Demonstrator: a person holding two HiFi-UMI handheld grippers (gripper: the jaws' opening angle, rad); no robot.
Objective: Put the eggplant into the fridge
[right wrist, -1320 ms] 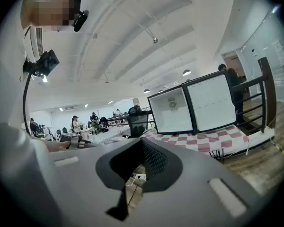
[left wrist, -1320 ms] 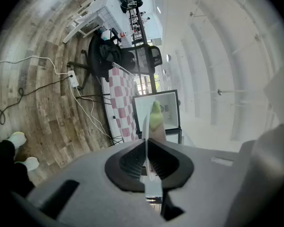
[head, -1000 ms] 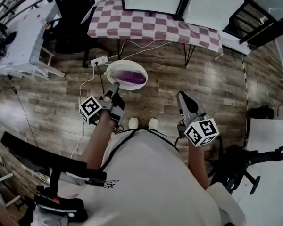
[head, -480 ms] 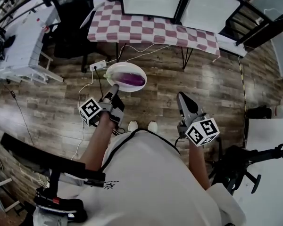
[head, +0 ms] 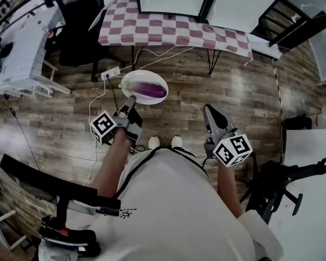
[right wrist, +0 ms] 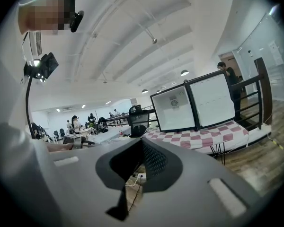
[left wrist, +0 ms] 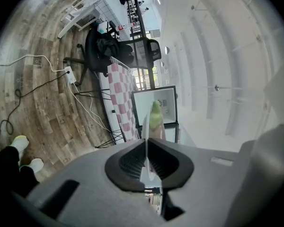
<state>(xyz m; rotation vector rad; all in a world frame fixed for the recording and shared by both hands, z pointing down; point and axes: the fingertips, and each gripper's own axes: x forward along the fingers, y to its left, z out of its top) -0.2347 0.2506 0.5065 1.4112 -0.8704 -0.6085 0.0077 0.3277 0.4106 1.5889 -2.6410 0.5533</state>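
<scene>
Eggplant on white plate; checkered table ahead, power strip beside.

No readable text, label, brand or number on anything in view.

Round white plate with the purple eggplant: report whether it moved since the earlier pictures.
No. Against the white power strip on the floor, the round white plate keeps its place.

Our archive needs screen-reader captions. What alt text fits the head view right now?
Seen from above, a person's left gripper clamps the rim of a white plate carrying a purple eggplant over a wood floor. The right gripper holds nothing; a checkered table stands ahead.
</scene>
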